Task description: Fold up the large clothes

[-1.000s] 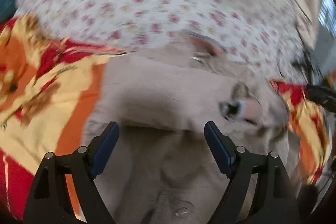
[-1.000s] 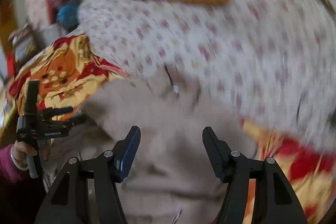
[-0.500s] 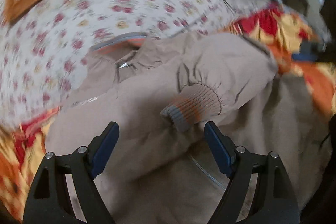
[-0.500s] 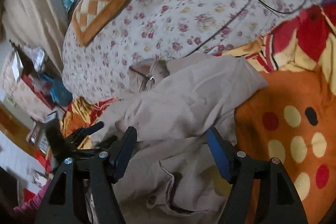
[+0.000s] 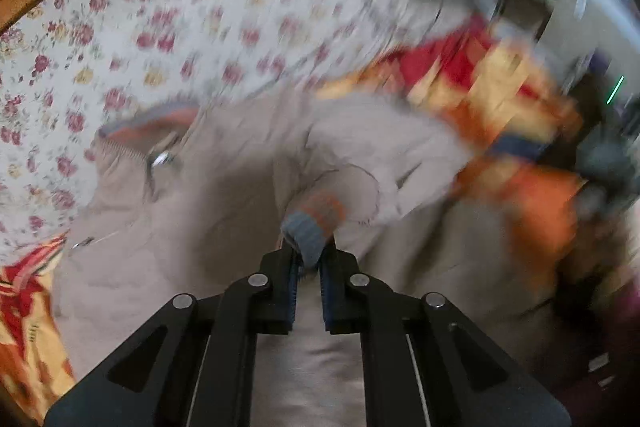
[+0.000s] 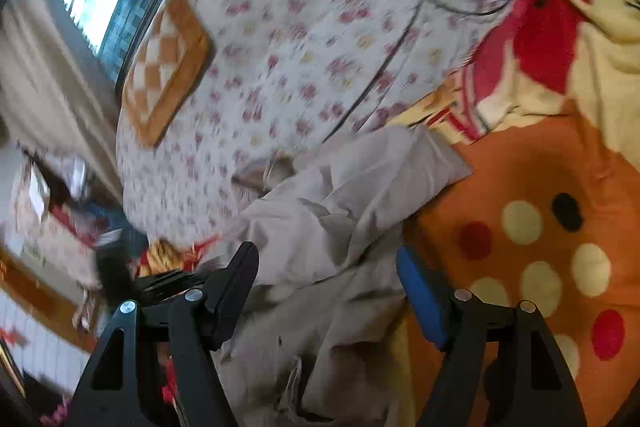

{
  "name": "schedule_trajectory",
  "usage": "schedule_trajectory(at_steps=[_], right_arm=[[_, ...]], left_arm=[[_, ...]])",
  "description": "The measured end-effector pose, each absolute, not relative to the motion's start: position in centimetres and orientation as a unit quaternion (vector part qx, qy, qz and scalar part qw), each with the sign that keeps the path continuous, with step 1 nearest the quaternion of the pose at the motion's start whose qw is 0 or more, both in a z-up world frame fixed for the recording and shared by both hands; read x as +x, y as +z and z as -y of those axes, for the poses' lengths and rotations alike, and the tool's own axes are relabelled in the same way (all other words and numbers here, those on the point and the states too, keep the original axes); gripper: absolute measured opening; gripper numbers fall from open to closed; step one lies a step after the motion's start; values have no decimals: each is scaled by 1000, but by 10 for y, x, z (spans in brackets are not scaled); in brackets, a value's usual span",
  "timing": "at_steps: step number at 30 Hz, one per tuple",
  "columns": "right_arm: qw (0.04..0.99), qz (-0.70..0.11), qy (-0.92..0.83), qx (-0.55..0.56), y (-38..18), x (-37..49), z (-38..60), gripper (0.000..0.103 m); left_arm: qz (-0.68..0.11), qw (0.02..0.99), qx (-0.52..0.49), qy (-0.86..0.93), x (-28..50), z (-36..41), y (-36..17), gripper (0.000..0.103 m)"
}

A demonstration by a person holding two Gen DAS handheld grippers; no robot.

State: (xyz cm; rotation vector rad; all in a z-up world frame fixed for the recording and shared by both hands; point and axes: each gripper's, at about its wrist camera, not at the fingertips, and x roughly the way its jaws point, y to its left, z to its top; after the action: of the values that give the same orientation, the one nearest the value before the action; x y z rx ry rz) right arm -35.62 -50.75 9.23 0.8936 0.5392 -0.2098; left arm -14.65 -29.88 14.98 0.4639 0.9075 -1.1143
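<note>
A beige jacket (image 5: 224, 187) lies spread on a bed, collar and zip at the upper left. Its sleeve is folded across the body. My left gripper (image 5: 307, 259) is shut on the sleeve's ribbed blue and orange cuff (image 5: 314, 223). In the right wrist view the same jacket (image 6: 352, 195) lies crumpled between the fingers of my right gripper (image 6: 326, 281), which is open and empty just above it. The left gripper (image 6: 160, 279) shows there as a dark blur at the left.
The bed has a white floral sheet (image 5: 200, 19) and a red, yellow and orange blanket (image 6: 540, 187) under the jacket. An orange checked cushion (image 6: 164, 67) lies at the far end. A thin black cable (image 6: 440, 3) loops on the sheet.
My left gripper has closed on the sleeve cuff that lay between its open fingers. The right gripper has shifted slightly and stays open.
</note>
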Motion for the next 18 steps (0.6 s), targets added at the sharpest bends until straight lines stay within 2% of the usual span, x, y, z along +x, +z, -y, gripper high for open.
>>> schedule_trajectory(at_steps=[3,11,14,18], right_arm=[[860,-260,-125,422,92,-360,513,75],[861,-255,-161,410,95,-367,519,75],[863,-263,-160,401,95,-365,516,75],[874,-282,-156,364,100,-354,505,75]], left_arm=[[-443,709,117,-536,-142,302,212,7],[-456,694,-4,-557,-137,308,318,7],[-470,697,-78,-536,-111,283,334,7],[-497,700,-155,-489,-71,248,321,7]])
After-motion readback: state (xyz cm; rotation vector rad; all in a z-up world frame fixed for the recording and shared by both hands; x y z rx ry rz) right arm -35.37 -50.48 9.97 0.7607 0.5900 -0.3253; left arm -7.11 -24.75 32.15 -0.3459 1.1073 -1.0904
